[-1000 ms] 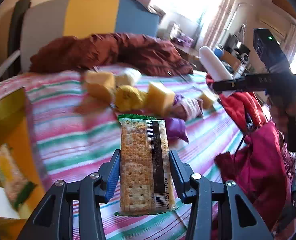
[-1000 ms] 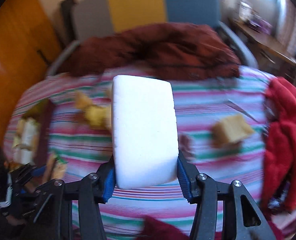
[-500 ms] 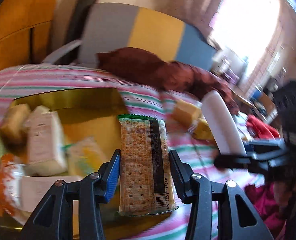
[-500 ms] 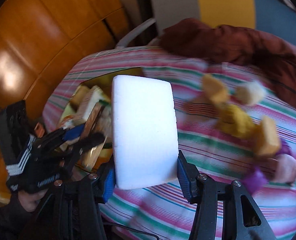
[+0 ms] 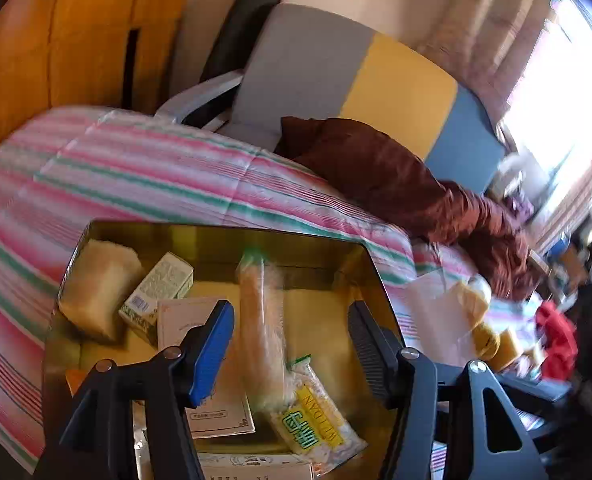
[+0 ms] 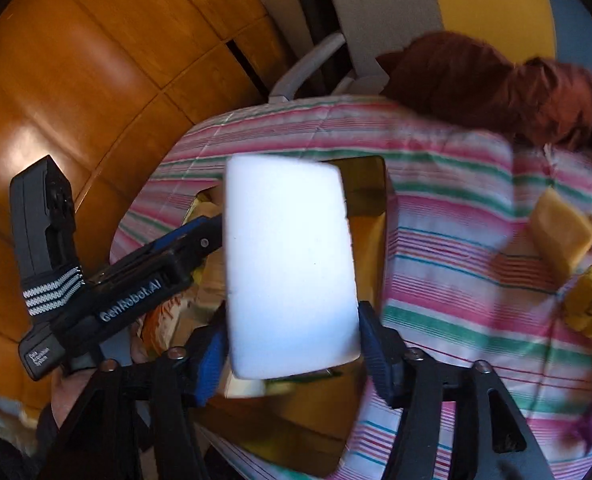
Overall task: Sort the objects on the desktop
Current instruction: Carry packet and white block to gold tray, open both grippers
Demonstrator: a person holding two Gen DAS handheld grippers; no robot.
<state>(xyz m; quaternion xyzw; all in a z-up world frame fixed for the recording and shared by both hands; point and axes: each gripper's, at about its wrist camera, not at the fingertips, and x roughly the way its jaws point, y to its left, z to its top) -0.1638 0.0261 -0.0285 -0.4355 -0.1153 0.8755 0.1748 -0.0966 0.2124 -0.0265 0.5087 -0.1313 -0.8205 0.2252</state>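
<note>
My left gripper (image 5: 292, 340) is open above the gold tray (image 5: 224, 234). The cracker packet (image 5: 262, 328) is blurred between the spread jaws, free of both pads, over the tray. The tray holds a yellow sponge (image 5: 96, 288), a small carton (image 5: 158, 292), a flat box (image 5: 208, 364) and a noodle packet (image 5: 315, 420). My right gripper (image 6: 292, 344) is shut on a white foam block (image 6: 290, 264), held over the tray's right part (image 6: 369, 200). The left gripper's body (image 6: 136, 292) shows in the right wrist view.
The tray lies on a striped pink and green cloth (image 5: 136, 176). Yellow sponges and toys (image 6: 559, 236) lie to the right on it. A brown garment (image 5: 395, 184) lies at the back, against a grey, yellow and blue chair (image 5: 355, 80). Orange wood panels (image 6: 76, 80) are on the left.
My left gripper opened and let go of the cracker packet over the tray. My right gripper swung left with the foam block until it hangs over the tray.
</note>
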